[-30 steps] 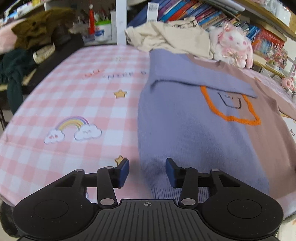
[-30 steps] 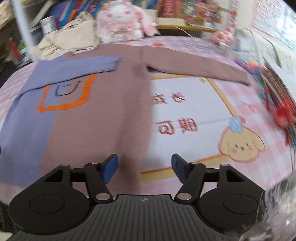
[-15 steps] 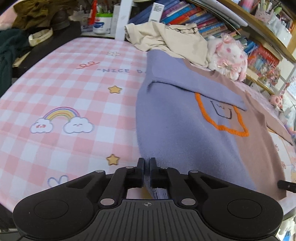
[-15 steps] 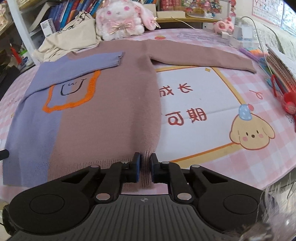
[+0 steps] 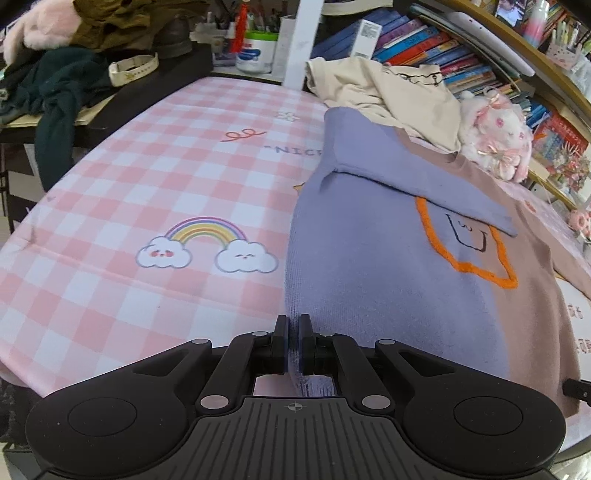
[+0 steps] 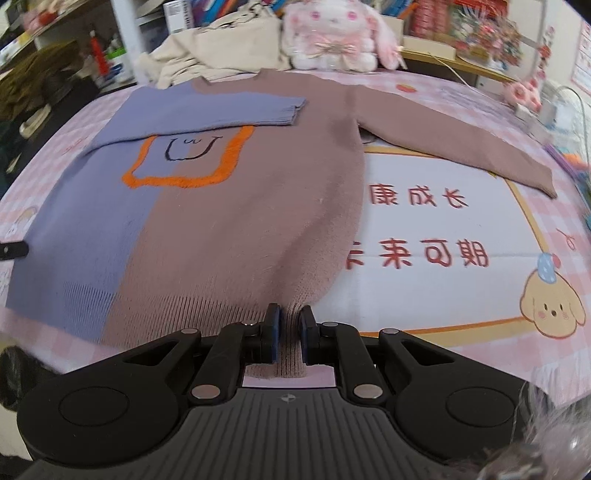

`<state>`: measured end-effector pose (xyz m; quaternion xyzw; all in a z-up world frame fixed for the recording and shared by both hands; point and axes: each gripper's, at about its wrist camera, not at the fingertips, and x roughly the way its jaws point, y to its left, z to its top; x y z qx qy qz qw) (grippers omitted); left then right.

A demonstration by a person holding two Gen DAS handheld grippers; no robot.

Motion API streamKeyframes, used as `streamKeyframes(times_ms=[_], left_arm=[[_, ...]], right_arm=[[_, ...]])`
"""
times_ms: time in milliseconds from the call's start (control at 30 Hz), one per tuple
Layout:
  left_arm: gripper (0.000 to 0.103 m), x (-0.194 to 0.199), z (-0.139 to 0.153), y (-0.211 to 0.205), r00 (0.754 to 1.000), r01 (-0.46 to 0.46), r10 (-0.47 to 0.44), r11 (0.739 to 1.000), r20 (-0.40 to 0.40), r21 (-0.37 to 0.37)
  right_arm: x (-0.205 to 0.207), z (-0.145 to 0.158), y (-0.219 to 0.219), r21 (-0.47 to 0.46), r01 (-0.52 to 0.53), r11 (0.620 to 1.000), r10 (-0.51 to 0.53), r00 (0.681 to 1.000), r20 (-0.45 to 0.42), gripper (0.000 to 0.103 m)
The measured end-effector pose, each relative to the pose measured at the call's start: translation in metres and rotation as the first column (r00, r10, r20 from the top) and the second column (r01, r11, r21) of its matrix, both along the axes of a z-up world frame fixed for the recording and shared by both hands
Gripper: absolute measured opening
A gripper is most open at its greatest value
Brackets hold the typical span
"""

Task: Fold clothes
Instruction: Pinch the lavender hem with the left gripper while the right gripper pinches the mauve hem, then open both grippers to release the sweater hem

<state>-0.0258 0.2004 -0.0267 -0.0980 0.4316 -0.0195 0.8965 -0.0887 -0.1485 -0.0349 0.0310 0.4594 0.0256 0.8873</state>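
Observation:
A knit sweater (image 6: 229,221), half purple and half brown with an orange outlined patch, lies flat on the pink checked table. Its purple sleeve (image 6: 207,114) is folded across the chest. Its brown sleeve (image 6: 454,136) stretches out to the right. My left gripper (image 5: 293,341) is shut on the purple hem corner of the sweater (image 5: 369,266). My right gripper (image 6: 290,334) is shut on the brown hem corner, which bunches up between the fingers.
A cream garment (image 5: 388,92) and a pink plush rabbit (image 6: 332,33) sit at the table's far edge. Bookshelves (image 5: 443,55) stand behind. Dark clothes (image 5: 55,85) pile at the left. Cables and small items (image 6: 546,107) lie at the far right.
Both grippers went from open to shut on the sweater's bottom hem, one at each corner. The hem now bunches a little at each grip.

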Motion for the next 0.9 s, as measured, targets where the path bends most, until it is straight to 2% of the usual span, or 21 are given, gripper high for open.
streamKeyframes(times_ms=[433,767,900], left_arm=[[0.004,-0.011,-0.001,0.001,0.999,0.032,-0.032,0.999,0.005,0.009],[0.004,-0.006,-0.003,0.007,0.999,0.031,-0.031,1.0,0.007,-0.001],[0.01,-0.007,-0.001,0.006,1.0,0.0,0.0,1.0,0.005,-0.003]], right_arm=[[-0.004,0.0,-0.011,0.045,0.08,0.996,-0.079,0.997,-0.021,0.011],[-0.005,0.0,-0.006,0.025,0.07,0.997,-0.069,0.997,-0.015,0.011],[-0.006,0.0,-0.004,0.017,0.077,0.997,-0.077,0.997,-0.014,0.011]])
